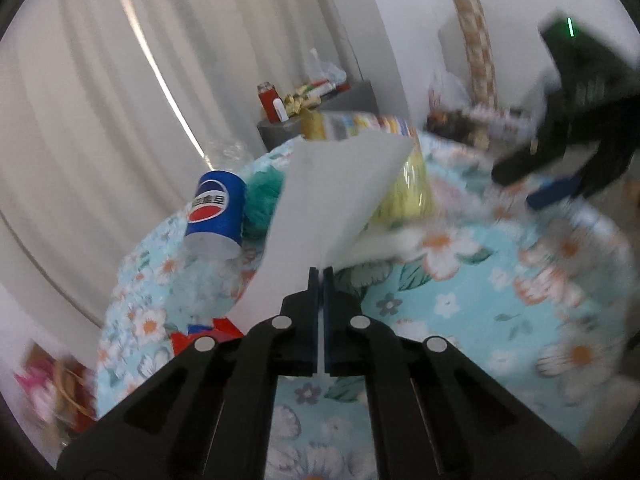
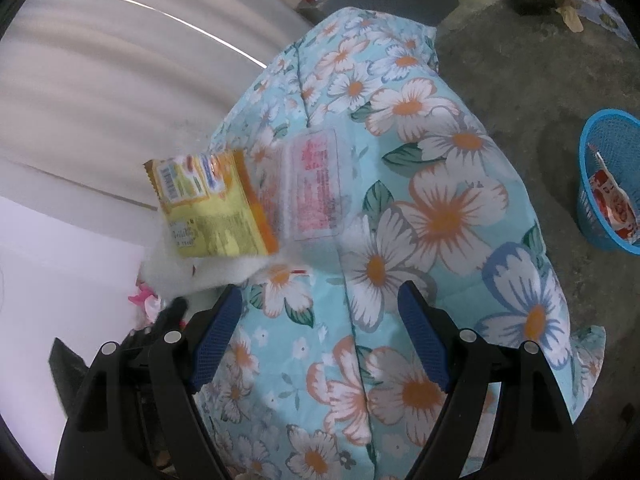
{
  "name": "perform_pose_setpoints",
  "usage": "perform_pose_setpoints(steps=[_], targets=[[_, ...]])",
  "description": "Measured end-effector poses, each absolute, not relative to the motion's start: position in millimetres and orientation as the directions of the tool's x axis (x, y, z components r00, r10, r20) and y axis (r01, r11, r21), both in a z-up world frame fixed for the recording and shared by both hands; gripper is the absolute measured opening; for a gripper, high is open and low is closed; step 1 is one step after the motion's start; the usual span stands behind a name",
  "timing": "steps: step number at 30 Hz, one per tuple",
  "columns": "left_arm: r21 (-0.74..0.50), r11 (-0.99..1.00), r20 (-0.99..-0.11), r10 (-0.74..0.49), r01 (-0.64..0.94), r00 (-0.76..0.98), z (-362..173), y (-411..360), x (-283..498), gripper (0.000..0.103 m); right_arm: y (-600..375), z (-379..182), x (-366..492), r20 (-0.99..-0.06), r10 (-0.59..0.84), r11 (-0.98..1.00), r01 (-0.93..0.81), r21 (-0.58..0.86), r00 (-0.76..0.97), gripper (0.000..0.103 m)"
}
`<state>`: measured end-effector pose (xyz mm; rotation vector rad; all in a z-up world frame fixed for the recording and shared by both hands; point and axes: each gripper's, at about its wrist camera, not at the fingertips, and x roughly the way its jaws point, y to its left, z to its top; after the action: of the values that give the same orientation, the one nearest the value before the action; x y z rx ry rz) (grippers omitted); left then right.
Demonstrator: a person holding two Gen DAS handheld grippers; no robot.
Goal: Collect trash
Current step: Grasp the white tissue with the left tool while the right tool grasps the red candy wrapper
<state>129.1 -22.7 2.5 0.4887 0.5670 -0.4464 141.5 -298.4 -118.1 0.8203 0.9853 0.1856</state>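
home bedroom | floral quilt (image 2: pixel 440 208) | white curtain (image 1: pixel 100 100)

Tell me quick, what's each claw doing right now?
Left gripper: closed on a white sheet of paper.
Right gripper: open, holding nothing.

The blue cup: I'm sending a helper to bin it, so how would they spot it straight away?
Find the floral quilt in pale blue with white and orange flowers. Near its edge by the white curtain, a paper cup lies tipped, beside a teal fuzzy bundle. It alone is deep blue, with a round red, white and blue logo.
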Motion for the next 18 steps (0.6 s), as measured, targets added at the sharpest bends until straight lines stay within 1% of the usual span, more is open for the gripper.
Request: perform_pose_setpoints(steps=[6,10,13,18], targets=[[-0.036,0.837,-0.614,-0.450,0.547,0.648,35,27,129,0.000,-294,-109,131,-0.649,0.495,0.691,0.191,0.697,0.578,0.079],[-0.297,0.811,-0.629,-0.564,0.505,0.535,30,60,135,0.000,-284,-102,127,-0.639,0.503,0.698,0.163,0.698,0.582,0.079],[-0.437,0.777,-0.619,-0.625,0.453,0.475,19,79,135,0.000,-277,-98,127,-0.635,0.506,0.704,0.146,0.695,0.583,0.079],[-0.610,0.711,-0.568,-0.700,0.350,0.433,2,109,136,0.000,-264,-90,127,-0.630,0.518,0.717,0.109,0.689,0.579,0.078]])
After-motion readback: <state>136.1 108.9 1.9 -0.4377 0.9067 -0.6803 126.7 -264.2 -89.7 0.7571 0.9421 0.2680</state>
